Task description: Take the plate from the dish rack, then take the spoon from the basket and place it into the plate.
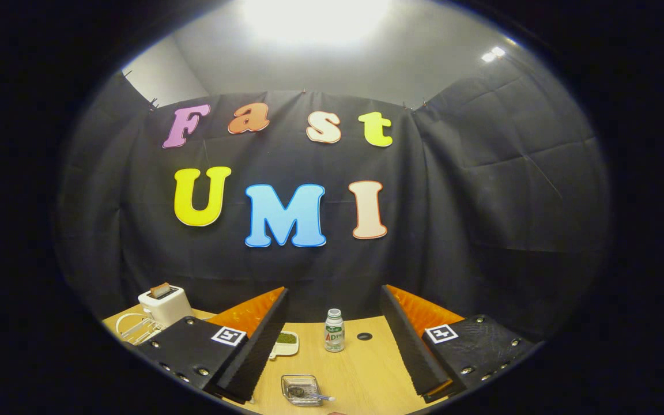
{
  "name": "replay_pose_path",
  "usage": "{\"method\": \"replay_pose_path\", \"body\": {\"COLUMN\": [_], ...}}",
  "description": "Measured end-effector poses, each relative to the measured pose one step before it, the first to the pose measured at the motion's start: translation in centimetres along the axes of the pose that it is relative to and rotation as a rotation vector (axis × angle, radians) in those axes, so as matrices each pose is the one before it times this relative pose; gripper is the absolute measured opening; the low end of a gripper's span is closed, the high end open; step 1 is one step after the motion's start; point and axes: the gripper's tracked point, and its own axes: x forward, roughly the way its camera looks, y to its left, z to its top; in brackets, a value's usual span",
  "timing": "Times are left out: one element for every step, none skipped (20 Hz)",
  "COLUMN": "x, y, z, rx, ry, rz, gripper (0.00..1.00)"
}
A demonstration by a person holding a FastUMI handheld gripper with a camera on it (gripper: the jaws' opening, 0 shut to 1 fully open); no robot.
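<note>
Wooden tabletop (361, 369) carries a clear basket (301, 388) holding the spoon (320, 396), between the wide-spread, empty claw (332, 357) fingers; a white dish rack (136, 328) sits beyond the left finger.

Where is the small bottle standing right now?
In the gripper view, the small bottle stands upright on the wooden table, beyond the open gripper, between its fingers, right of a small dish with green contents.

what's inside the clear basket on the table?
The basket, between the open gripper fingers, holds the spoon, its handle poking over the rim. The bowl end looks dark and blurred; anything under it cannot be made out.
</note>
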Motion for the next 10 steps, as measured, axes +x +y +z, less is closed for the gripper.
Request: {"method": "replay_pose_path", "body": {"x": [-0.006,0.044,0.237,0.197,-0.120,0.299,0.322,0.348,0.297,0.402], "y": [0.820,1.021,0.843,0.283,0.596,0.925,0.559,0.596,0.689,0.869], "z": [0.259,0.174,0.227,-0.544,-0.160,0.437,0.024,-0.446,-0.335,-0.218], "rx": [0.00450,0.01047,0.00544,0.00175,0.00795,0.00874,0.00282,0.00138,0.00128,0.00410], "ry": [-0.00168,-0.00626,-0.00095,0.02436,0.01460,0.00235,0.01401,0.02860,0.03214,0.02832], "rz": [0.01396,0.01933,0.01528,0.00306,0.01265,0.01328,0.00494,0.00613,0.00931,0.01383], "gripper": [0.97,0.97,0.98,0.97,0.97,0.98,0.97,0.97,0.97,0.97]}}
